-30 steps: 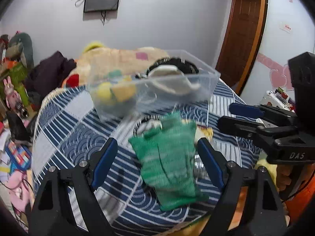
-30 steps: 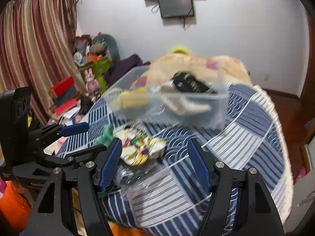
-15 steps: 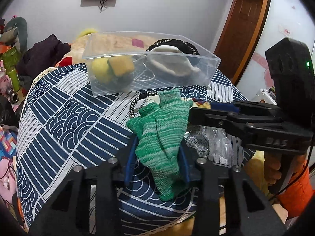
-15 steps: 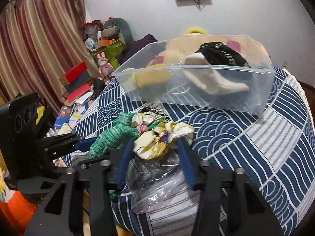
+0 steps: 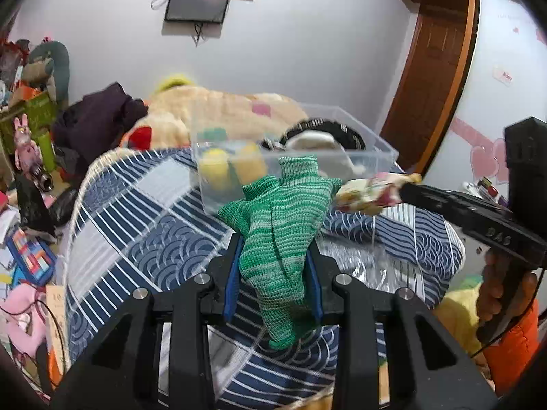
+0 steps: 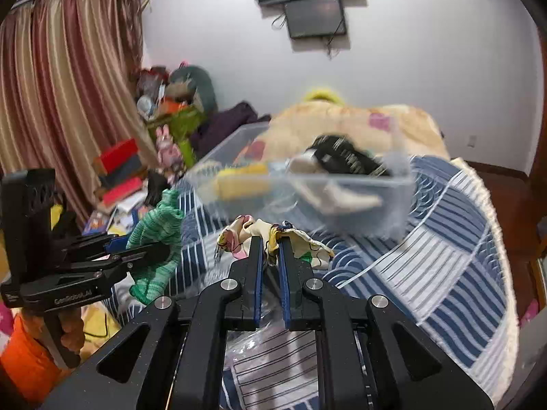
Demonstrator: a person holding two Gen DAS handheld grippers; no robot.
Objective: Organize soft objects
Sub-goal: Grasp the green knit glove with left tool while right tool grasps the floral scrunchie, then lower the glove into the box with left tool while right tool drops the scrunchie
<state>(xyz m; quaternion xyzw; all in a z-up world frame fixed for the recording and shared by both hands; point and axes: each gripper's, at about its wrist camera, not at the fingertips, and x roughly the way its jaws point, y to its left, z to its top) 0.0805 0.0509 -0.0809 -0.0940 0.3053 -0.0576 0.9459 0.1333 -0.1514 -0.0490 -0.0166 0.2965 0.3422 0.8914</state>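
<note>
My left gripper (image 5: pixel 273 256) is shut on a green knitted glove (image 5: pixel 280 225) and holds it above the bed; the glove also shows in the right wrist view (image 6: pixel 155 239). My right gripper (image 6: pixel 270 242) is shut on a cream patterned cloth (image 6: pixel 290 235), lifted off the bed; the cloth also shows in the left wrist view (image 5: pixel 372 189). A clear plastic bin (image 5: pixel 376 152) stands behind on the blue patterned bedspread (image 5: pixel 154 225). It holds yellow soft items (image 5: pixel 232 167), a white item and a black one (image 6: pixel 348 157).
Crinkled clear plastic wrap (image 5: pixel 362 266) lies on the bed under the grippers. A beige plush blanket (image 5: pixel 218 112) and dark clothes (image 5: pixel 99 116) lie behind the bin. Toys, books and boxes (image 6: pixel 119 167) clutter the floor at left, by a curtain (image 6: pixel 68 85).
Both grippers closed on their items and lifted them: the left raised the green glove, the right raised the patterned cloth off the bed towards the bin.
</note>
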